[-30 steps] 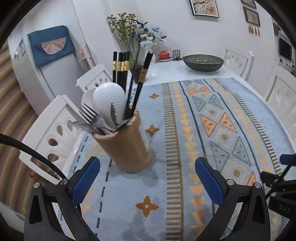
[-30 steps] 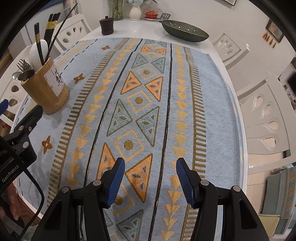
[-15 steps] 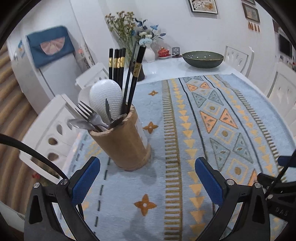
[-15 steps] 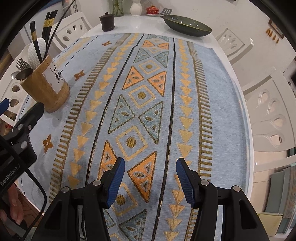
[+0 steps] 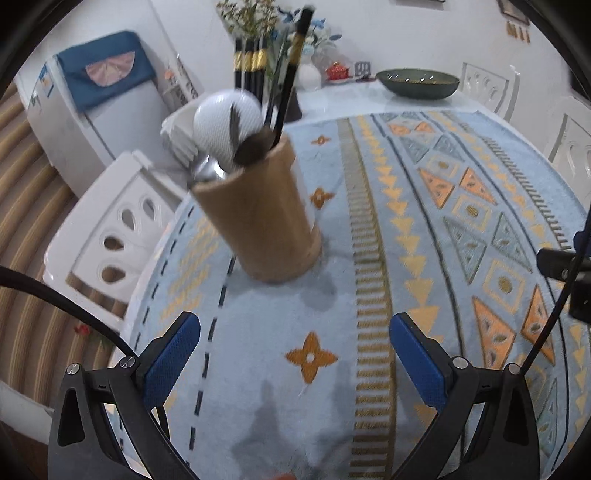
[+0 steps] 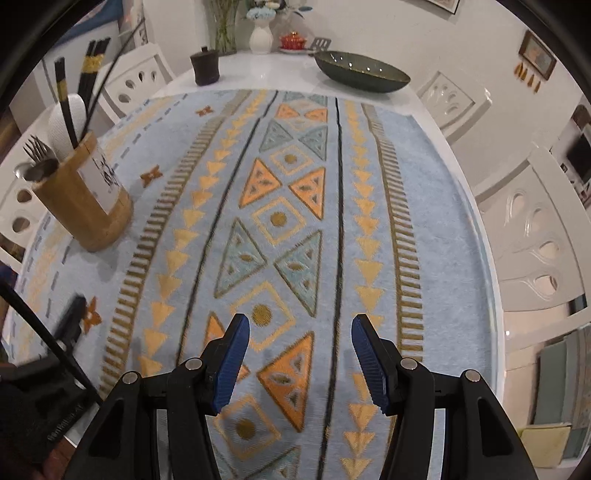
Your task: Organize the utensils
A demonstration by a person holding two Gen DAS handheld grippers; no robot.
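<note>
A tan bamboo utensil holder [image 5: 258, 218] [image 6: 83, 199] stands upright near the left edge of a patterned blue tablecloth [image 5: 369, 295]. It holds black chopsticks [image 5: 251, 62], a white ladle [image 5: 225, 123], forks and spoons [image 6: 35, 158]. My left gripper [image 5: 295, 350] hangs open just in front of the holder, nothing between its blue pads. My right gripper [image 6: 300, 354] is open over the middle of the cloth, also with nothing in it. The left gripper's black body [image 6: 55, 362] shows at the lower left of the right wrist view.
A dark green bowl [image 6: 362, 72], a dark cup [image 6: 205, 66], a white vase with flowers [image 6: 260, 35] and a red pot [image 6: 291, 40] sit at the table's far end. White chairs [image 5: 110, 236] [image 6: 543, 236] ring the table.
My left gripper has sunk and tipped toward the table; the holder now looms larger and blurred, closer to its pads. The right gripper has kept still.
</note>
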